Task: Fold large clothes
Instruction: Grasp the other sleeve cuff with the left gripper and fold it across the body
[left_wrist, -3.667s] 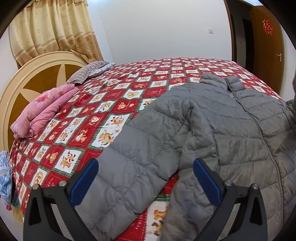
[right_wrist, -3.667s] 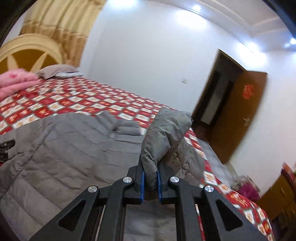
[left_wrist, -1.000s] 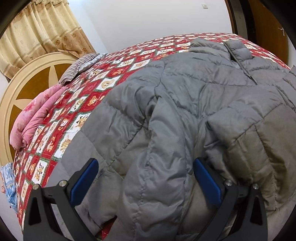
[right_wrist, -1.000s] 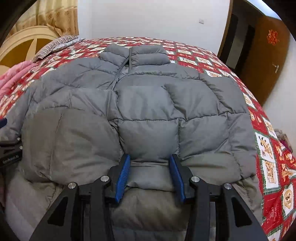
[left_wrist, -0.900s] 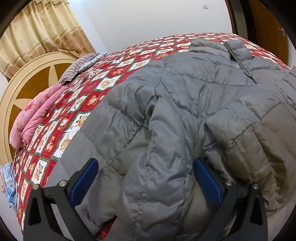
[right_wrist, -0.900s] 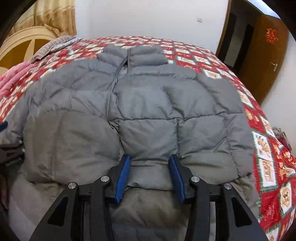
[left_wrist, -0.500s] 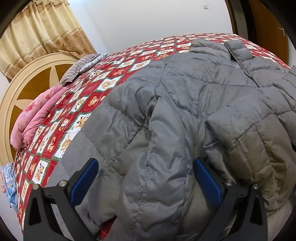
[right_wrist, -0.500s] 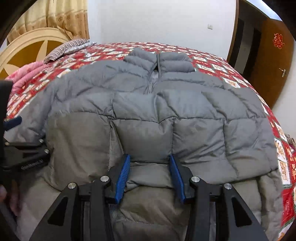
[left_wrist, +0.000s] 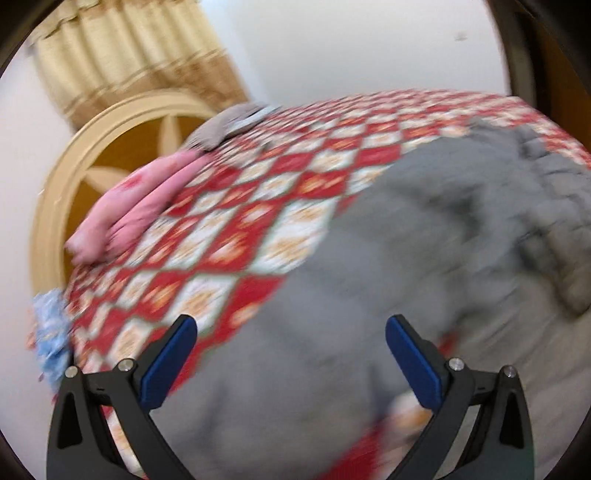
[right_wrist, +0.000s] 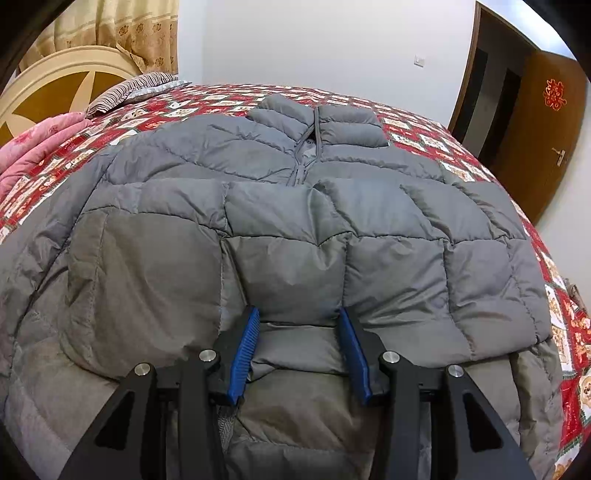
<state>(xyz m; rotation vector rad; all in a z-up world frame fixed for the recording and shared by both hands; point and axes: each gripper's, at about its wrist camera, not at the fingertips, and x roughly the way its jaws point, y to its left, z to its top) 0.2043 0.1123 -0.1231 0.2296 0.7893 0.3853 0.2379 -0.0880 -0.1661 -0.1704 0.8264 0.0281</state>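
A large grey puffer jacket (right_wrist: 295, 206) lies front up on the bed, collar at the far end, with both sleeves folded across its chest. My right gripper (right_wrist: 298, 343) is open and sits low over the lower end of the folded right sleeve, fingers on either side of a padded panel. In the blurred left wrist view the jacket (left_wrist: 406, 266) fills the right half. My left gripper (left_wrist: 288, 354) is wide open and empty above the jacket's left edge.
The bed has a red and white patchwork cover (left_wrist: 229, 236). A pink folded quilt (left_wrist: 136, 206) and a striped pillow (right_wrist: 129, 90) lie by the round wooden headboard (right_wrist: 48, 81). A brown door (right_wrist: 546, 122) stands open at the right.
My left gripper has swung quickly to the left and back, so its view is blurred and shows more bed cover. My right gripper stays over the folded sleeve, still open.
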